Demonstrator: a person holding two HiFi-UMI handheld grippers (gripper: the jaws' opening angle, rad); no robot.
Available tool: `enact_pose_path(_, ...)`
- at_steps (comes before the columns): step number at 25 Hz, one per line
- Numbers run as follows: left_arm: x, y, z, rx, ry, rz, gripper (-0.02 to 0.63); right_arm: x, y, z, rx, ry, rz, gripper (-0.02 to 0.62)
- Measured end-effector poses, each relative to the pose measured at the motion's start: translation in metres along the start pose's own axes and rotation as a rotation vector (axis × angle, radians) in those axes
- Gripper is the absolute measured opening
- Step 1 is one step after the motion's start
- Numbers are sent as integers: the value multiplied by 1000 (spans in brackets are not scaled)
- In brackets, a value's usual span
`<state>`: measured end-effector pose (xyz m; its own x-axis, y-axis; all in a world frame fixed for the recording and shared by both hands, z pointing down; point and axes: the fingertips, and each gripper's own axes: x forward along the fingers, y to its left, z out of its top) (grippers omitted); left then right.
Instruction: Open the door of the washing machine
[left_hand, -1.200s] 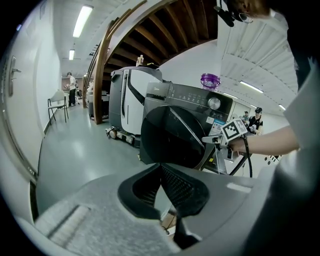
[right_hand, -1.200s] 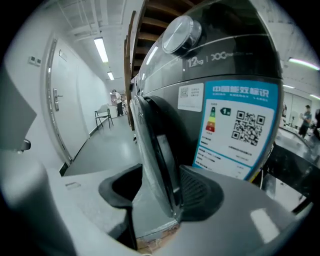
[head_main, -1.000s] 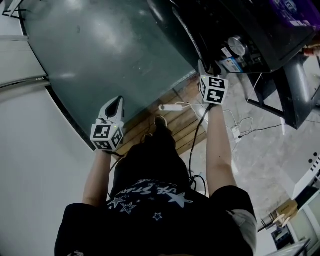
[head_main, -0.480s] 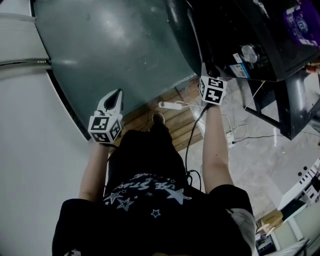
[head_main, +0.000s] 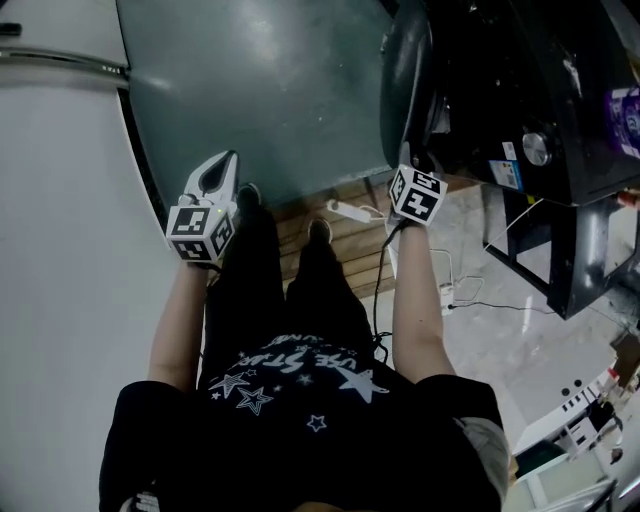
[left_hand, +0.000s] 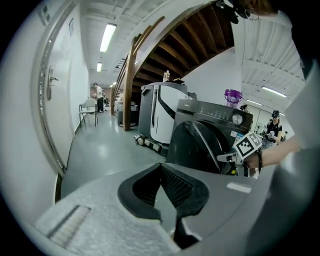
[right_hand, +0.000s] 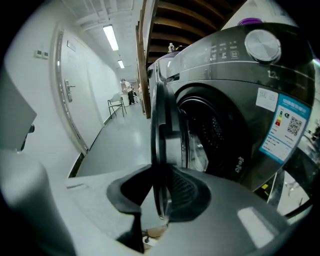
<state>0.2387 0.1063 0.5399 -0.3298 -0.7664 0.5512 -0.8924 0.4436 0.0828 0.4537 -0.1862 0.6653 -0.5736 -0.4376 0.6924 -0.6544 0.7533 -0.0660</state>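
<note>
The dark grey washing machine (head_main: 520, 90) stands at the upper right, and its round door (head_main: 403, 80) hangs swung out, edge-on to me. My right gripper (head_main: 418, 160) is shut on the door's rim (right_hand: 161, 125). Its jaws have just been closing, and the rim runs between the two pads (right_hand: 187, 192). Behind the door the drum opening (right_hand: 210, 130) shows. My left gripper (head_main: 222, 172) hovers over the floor to the left of my legs, open and empty (left_hand: 161, 187). The left gripper view also shows the washing machine (left_hand: 210, 130) and the right gripper (left_hand: 225, 159) at its door.
A white power strip (head_main: 347, 211) and cables (head_main: 455, 290) lie by a wooden pallet (head_main: 340, 245) at my feet. A black metal frame (head_main: 540, 250) stands right of the machine. White wall (head_main: 60, 200) runs along the left; another appliance (left_hand: 157, 115) stands beyond.
The door has swung out from the machine's front with the right gripper on its rim. Both grippers have shifted, and the left one is still empty.
</note>
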Motion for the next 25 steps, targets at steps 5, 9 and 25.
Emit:
enact_pose_path(5, -6, 36, 6, -22, -14, 33, 11, 5, 46, 0, 40, 15, -7, 100)
enact_pose_path(9, -6, 76, 4, -44, -10, 48, 11, 9, 86, 7, 87, 13, -18, 106)
enact_pose_path(25, 27, 272, 33, -85, 27, -42, 11, 80, 266, 61, 270, 70, -94, 120)
